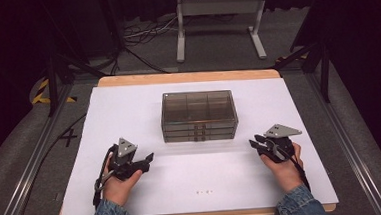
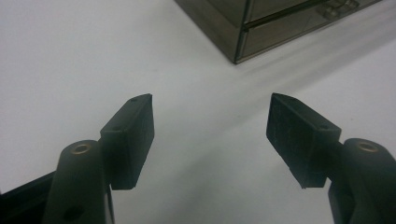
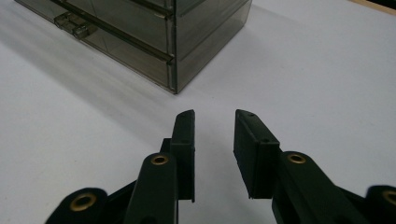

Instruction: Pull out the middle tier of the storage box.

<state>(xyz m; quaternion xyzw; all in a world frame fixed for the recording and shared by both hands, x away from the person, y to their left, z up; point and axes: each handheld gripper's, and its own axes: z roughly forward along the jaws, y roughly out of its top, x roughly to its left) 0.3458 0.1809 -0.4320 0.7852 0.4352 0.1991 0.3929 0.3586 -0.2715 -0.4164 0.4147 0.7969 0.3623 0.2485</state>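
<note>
— Look at the tongs. The left gripper has its jaws wide apart, and nothing is between them. The right gripper has its jaws closer together, with a small gap and nothing held.

— What are they near?

— A smoky see-through box with thin drawers stacked in it. The top shows three parts side by side. Little catches sit on the front.

— Where is it?

— In the middle of the worktop, a bit closer to the far edge. Each gripper sits near a front corner of the box, not touching it.

— How many things are there?

— One box, two grippers, two hands in blue denim sleeves.

— And the room?

— The worktop is white with a wooden rim. Behind it are a grey floor, some cables and a grey metal stand. It is dark.
</note>
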